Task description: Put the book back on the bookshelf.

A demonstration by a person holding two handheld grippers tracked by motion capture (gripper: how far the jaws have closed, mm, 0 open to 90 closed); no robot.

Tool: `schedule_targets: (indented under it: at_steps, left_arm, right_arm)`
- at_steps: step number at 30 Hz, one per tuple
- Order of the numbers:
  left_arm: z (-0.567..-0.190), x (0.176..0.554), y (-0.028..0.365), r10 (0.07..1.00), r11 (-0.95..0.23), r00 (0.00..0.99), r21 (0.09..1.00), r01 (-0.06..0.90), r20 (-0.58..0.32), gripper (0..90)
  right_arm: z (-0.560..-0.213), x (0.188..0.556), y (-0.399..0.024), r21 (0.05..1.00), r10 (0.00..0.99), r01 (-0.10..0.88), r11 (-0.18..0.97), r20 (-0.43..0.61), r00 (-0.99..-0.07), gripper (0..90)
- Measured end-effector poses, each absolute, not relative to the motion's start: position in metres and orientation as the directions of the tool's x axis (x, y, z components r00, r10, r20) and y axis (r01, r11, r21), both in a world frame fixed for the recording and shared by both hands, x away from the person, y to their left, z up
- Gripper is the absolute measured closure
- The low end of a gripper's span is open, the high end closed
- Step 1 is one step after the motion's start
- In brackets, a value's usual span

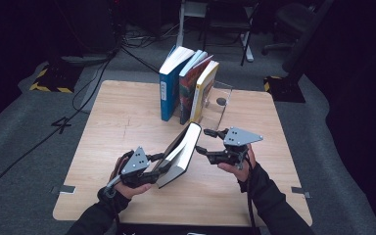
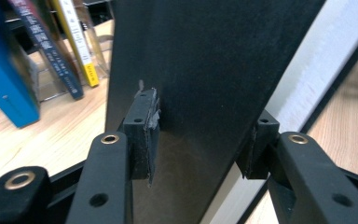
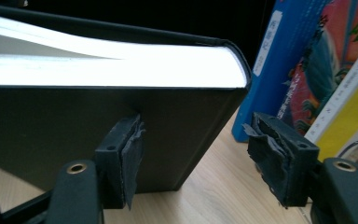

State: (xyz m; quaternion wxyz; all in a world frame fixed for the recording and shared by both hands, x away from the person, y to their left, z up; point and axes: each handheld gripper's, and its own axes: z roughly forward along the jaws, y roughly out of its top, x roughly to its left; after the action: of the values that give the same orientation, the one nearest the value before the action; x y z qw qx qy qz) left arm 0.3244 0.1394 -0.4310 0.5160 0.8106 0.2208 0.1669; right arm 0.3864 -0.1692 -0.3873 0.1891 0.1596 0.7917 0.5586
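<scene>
- Black book (image 1: 181, 155): held tilted above the wooden table (image 1: 127, 122), in its near half, spine end low toward 7 o'clock and top corner raised toward 1 o'clock; white page edges face 4 o'clock.
- Left gripper (image 1: 160, 164): at 7 o'clock of the black book, jaws pinching it across its thickness. In the left gripper view one pad presses the dark cover (image 2: 205, 93), the other sits against the far cover past the white page block.
- Right gripper (image 1: 206, 141): at 3 o'clock of the black book's raised end, jaws spread. In the right gripper view the left pad lies just in front of the cover; whether it touches cannot be told; the right pad stands clear of the book.
- Blue book (image 1: 169, 88), red book (image 1: 191, 90) and yellow book (image 1: 204, 88): standing in a row at 12 o'clock of the held book, leaning toward 11 o'clock, with a clear bookend (image 1: 220, 105) at 3 o'clock of them.
</scene>
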Motion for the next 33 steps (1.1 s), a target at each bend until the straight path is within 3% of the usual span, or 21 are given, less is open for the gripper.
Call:
schedule_targets:
  at_steps: [6,10,19,25,33]
  left_arm:
    - [-0.437,0.337,0.127,0.464,-0.316,0.885,0.925,0.209,-0.042,59.4]
    - [-0.438,0.346,0.116,0.439,-0.309,0.897,0.929,0.204,-0.051,60.7]
    - [-0.440,0.360,0.100,0.418,-0.301,0.907,0.934,0.193,-0.052,60.0]
    - [-0.437,0.352,0.104,0.431,-0.342,0.902,0.925,0.165,-0.002,60.0]
    - [-0.444,0.333,0.115,0.456,-0.403,0.889,0.898,0.173,0.034,44.9]
  right_arm:
    - [-0.381,0.385,-0.180,0.956,0.471,0.035,0.291,-0.111,-0.875,37.2]
    - [-0.378,0.382,-0.190,0.952,0.492,0.037,0.304,-0.124,-0.862,37.4]
    - [-0.381,0.384,-0.208,0.947,0.523,0.055,0.317,-0.126,-0.843,33.7]
    - [-0.400,0.382,-0.197,0.910,0.503,0.074,0.407,-0.156,-0.850,29.8]
    - [-0.406,0.379,-0.193,0.914,0.513,0.085,0.398,-0.145,-0.846,28.3]
